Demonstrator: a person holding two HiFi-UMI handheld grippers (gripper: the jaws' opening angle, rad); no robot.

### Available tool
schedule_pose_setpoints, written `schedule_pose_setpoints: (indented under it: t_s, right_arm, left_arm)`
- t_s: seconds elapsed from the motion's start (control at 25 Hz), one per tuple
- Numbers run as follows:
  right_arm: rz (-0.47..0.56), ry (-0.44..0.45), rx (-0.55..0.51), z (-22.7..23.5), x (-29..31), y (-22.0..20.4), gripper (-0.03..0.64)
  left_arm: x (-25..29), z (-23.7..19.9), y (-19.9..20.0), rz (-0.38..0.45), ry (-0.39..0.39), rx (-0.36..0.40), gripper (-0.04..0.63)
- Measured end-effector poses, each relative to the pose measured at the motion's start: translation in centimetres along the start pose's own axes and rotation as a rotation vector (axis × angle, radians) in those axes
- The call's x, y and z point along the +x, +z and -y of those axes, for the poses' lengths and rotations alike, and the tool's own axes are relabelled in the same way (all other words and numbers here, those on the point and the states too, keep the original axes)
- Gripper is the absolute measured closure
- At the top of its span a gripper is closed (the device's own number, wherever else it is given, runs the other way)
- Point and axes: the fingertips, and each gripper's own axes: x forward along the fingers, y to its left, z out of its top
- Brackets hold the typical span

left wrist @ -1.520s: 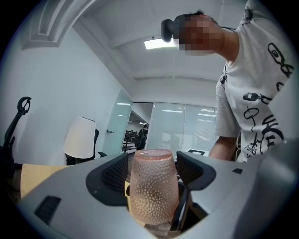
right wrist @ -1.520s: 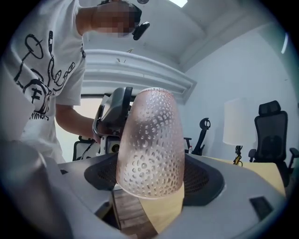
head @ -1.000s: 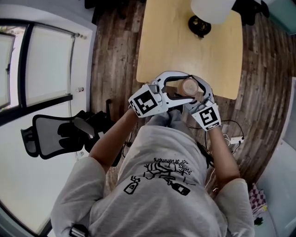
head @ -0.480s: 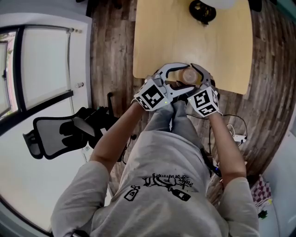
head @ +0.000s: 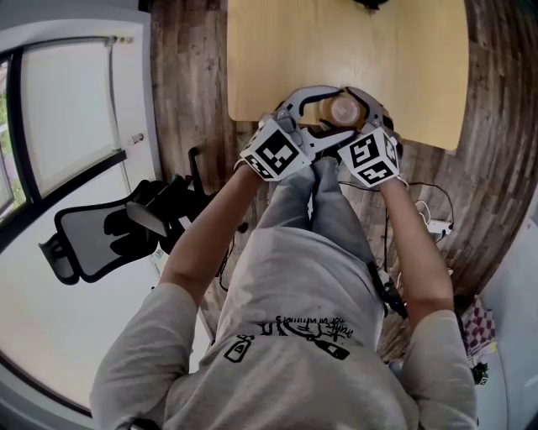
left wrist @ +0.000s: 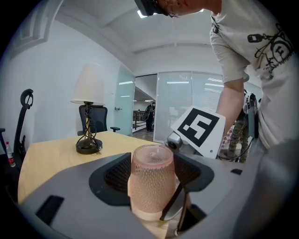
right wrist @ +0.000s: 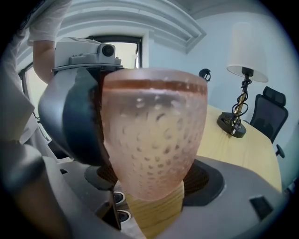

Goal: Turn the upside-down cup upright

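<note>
Head view looks steeply down from above the person onto the worktop's near edge. Both gripper views sit low at worktop level, angled across each other toward the lamp. They share the cup, the right one much nearer it.

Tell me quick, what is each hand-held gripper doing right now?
Left hand-held gripper: closed on the pink cup.
Right hand-held gripper: also closed on the pink cup, it seems.

At the top edge of the head view the lamp is cut off. The underside of the cup is hidden in every view.
</note>
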Motion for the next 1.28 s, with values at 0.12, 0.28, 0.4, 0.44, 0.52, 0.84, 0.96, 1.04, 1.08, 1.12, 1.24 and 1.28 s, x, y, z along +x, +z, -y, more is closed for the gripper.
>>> schedule_pose_setpoints:
  t_s: [0.12,0.28,0.4,0.44,0.52,0.84,0.96,1.04,1.08,1.12,1.24,1.28]
  right_arm:
    - [-0.006,-0.007,-0.004,0.2,0.2,-0.3,0.238]
    - [-0.016,-0.013,-0.012,0.3,0.6,-0.9,0.238]
    - [-0.025,-0.017,-0.021,0.3,0.9,-1.4,0.238]
    - [-0.027,-0.017,-0.025,0.4,1.0,-1.4,0.238]
    - [-0.027,-0.015,-0.025,0.4,1.1,-1.4,0.238]
    - [-0.014,0.006,0.015,0.4,1.1,-1.6,0.238]
    - [-0.006,0.013,0.015,0.4,1.1,-1.6,0.238]
    - [-0.003,0.018,0.01,0.3,1.1,-1.5,0.239]
    - [0.0,0.02,0.01,0.2,1.1,-1.5,0.238]
    - [0.002,0.022,0.009,0.3,1.1,-1.5,0.238]
    - [0.004,0.019,0.0,0.4,0.9,-1.5,0.238]
    - [0.005,0.017,-0.005,0.4,0.9,-1.4,0.238]
  left_arm:
    - [0.3,0.0,-0.4,-0.001,0.003,0.001,0.307]
    - [0.6,0.0,-0.9,-0.009,0.01,0.014,0.307]
    - [0.8,0.1,-1.4,-0.016,0.015,0.017,0.307]
    - [0.9,0.0,-1.5,-0.018,0.018,0.016,0.307]
    - [0.9,0.0,-1.7,-0.018,0.023,0.016,0.307]
    - [1.4,0.0,-1.8,-0.022,0.025,0.017,0.308]
    - [1.5,0.0,-2.4,-0.039,0.03,0.009,0.308]
    - [1.5,-0.1,-2.7,-0.045,0.035,-0.002,0.308]
    - [1.4,-0.1,-2.8,-0.049,0.036,-0.004,0.308]
    - [1.5,-0.2,-2.9,-0.052,0.036,-0.003,0.308]
    - [1.6,-0.3,-2.9,-0.056,0.039,0.001,0.308]
    - [1.6,-0.4,-2.9,-0.057,0.041,0.003,0.308]
